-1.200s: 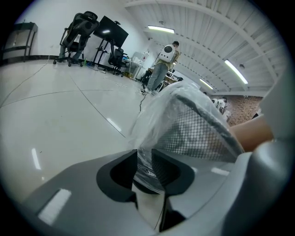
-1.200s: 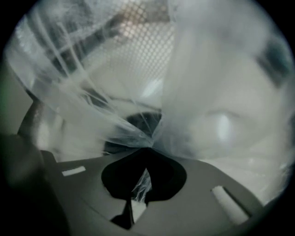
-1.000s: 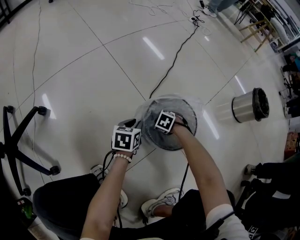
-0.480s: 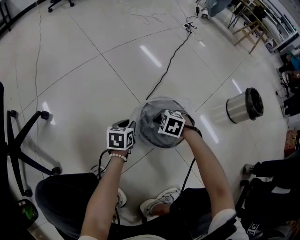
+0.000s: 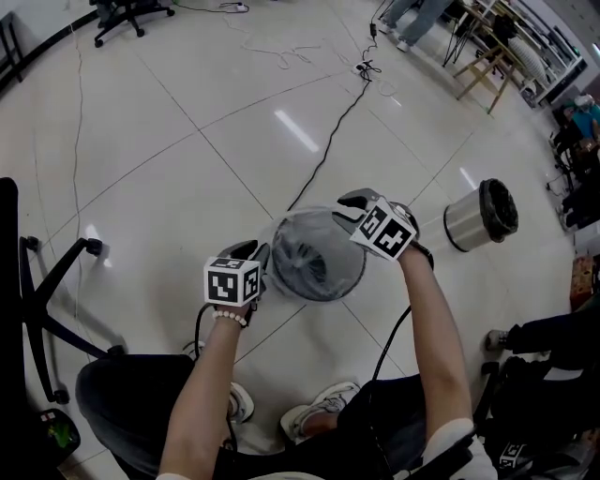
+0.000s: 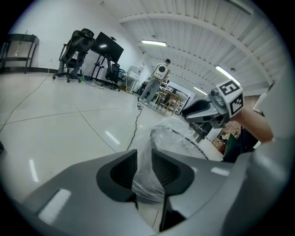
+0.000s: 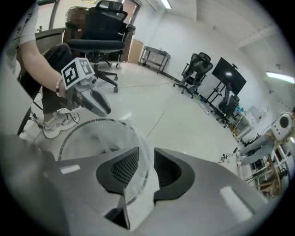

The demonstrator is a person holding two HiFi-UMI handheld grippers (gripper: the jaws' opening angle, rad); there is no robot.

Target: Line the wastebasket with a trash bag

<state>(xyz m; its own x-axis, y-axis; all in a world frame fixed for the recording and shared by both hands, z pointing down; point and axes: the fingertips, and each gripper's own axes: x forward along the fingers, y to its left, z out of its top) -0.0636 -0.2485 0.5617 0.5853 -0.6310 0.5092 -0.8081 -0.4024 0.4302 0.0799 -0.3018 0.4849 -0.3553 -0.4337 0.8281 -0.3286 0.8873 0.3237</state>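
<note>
A round wire-mesh wastebasket (image 5: 323,292) stands upright on the glossy white tiled floor (image 5: 187,141), right in front of the seated person's white sneakers (image 5: 323,411). A thin clear plastic trash bag (image 6: 145,179) is draped in and over its mouth, puffed up above the rim.

The left gripper (image 5: 255,253) sits at the basket's left edge, its fingers narrow and pinching a bunched fold of the bag. The right gripper (image 5: 354,204) is held over the far right side of the rim. Its fingers are opening, with a sheet of the bag's film hanging between them and lying mostly against one finger.

Around them the room is wide and bare. Grey grout lines cross the floor and ceiling lights glare off it in streaks. A black cable (image 5: 328,141) runs away from the basket toward a tangle of cords at the far end. A second bin, a shiny metal cylinder with a dark inside (image 5: 480,214), lies on its side well off to the right. The black wheeled base of an office chair (image 5: 56,281) sits to the left, another black office chair (image 5: 122,11) is at the far edge, and a wooden stool (image 5: 478,70) stands near cluttered benches at the top right.
</note>
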